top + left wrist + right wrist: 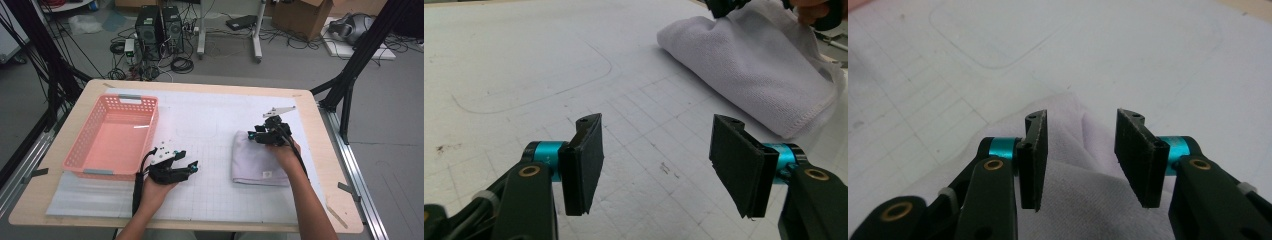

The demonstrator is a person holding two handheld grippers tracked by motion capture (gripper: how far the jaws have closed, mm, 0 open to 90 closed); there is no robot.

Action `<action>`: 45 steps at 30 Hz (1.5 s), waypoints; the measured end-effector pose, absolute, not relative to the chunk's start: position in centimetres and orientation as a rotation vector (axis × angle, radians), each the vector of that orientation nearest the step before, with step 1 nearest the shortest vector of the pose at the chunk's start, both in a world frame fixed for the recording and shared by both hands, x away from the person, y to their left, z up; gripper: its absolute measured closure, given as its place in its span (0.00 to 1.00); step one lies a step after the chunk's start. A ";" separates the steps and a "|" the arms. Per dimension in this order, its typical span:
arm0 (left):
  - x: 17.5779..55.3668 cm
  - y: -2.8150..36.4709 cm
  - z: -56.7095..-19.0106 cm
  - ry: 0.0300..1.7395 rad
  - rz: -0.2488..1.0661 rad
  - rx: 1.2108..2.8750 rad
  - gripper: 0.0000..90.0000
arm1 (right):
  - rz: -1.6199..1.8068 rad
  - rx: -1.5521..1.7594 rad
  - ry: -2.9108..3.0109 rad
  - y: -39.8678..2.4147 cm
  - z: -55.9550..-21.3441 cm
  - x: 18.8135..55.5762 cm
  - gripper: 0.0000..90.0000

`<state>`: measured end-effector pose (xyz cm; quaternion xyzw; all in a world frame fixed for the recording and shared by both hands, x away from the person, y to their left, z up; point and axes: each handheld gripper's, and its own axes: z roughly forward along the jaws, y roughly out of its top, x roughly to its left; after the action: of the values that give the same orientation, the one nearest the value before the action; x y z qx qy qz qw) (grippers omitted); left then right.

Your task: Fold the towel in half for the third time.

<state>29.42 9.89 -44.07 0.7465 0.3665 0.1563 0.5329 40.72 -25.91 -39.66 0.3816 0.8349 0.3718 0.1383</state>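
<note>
A folded pale lilac towel (257,160) lies on the white grid mat, right of centre. My right gripper (252,135) hovers at the towel's far left corner, pointing left. In the right gripper view its jaws (1080,150) stand apart with the towel (1083,200) under and between them, the pads not pressing on the cloth. My left gripper (187,161) rests low over the mat beside the basket, pointing right. In the left gripper view it is open (656,165) with only bare mat between the jaws, and the towel (754,65) lies farther off at the upper right.
An empty pink plastic basket (80,150) stands on the left of the table. The white grid mat (210,115) covers most of the wooden tabletop (320,165). Black frame posts stand at both sides, and cables and computer cases lie on the floor beyond.
</note>
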 end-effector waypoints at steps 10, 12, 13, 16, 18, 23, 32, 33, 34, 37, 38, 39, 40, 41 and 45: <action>29.5 9.9 -44.2 0.882 0.372 1.778 0.43 | 0.987 1.062 2.555 -24.3 -41.4 41.9 0.89; 29.5 9.9 -44.2 0.885 0.371 1.778 0.43 | 1.026 0.996 2.526 -24.0 -40.7 41.6 0.90; 29.5 9.9 -44.2 0.885 0.371 1.778 0.43 | 1.051 0.947 2.513 -23.8 -40.4 41.5 0.89; 29.5 10.0 -44.2 0.884 0.373 1.776 0.43 | 1.068 0.835 2.517 -22.6 -40.1 41.4 0.88; 29.5 10.0 -44.2 0.888 0.373 1.771 0.43 | 1.067 0.795 2.504 -21.9 -40.3 41.5 0.85; 29.5 10.1 -44.2 0.887 0.370 1.772 0.43 | 1.100 0.966 2.356 -22.4 -40.1 41.7 0.67; 29.4 10.3 -44.0 0.897 0.371 1.760 0.43 | 0.982 1.274 2.146 -29.1 -38.9 38.9 0.53; 29.4 10.3 -44.0 0.895 0.371 1.760 0.43 | 0.979 1.299 2.157 -29.7 -39.2 38.4 0.53; 29.4 10.3 -44.1 0.895 0.371 1.760 0.43 | 0.965 1.336 2.167 -30.2 -39.6 37.9 0.51; 29.5 10.2 -44.1 0.896 0.368 1.759 0.43 | 0.926 1.371 2.198 -31.0 -40.9 36.4 0.57; 29.5 10.2 -44.1 0.894 0.370 1.764 0.43 | 0.922 1.384 2.214 -31.2 -41.4 36.0 0.63; 29.5 10.2 -44.1 0.894 0.370 1.764 0.43 | 0.938 1.393 2.245 -31.4 -41.9 35.8 0.68; 29.4 10.1 -44.1 0.894 0.369 1.765 0.43 | 0.944 1.412 2.255 -31.7 -42.3 35.5 0.80; 29.4 10.1 -44.1 0.894 0.369 1.761 0.43 | 0.981 1.413 2.267 -31.9 -42.5 35.3 0.90; 29.4 10.2 -44.1 0.893 0.373 1.765 0.43 | 1.003 1.441 2.233 -32.9 -42.0 33.7 0.92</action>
<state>29.44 10.16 -44.08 0.7408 0.3750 0.1565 0.5348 33.70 -32.94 -42.00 0.5016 0.7772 0.3493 0.1499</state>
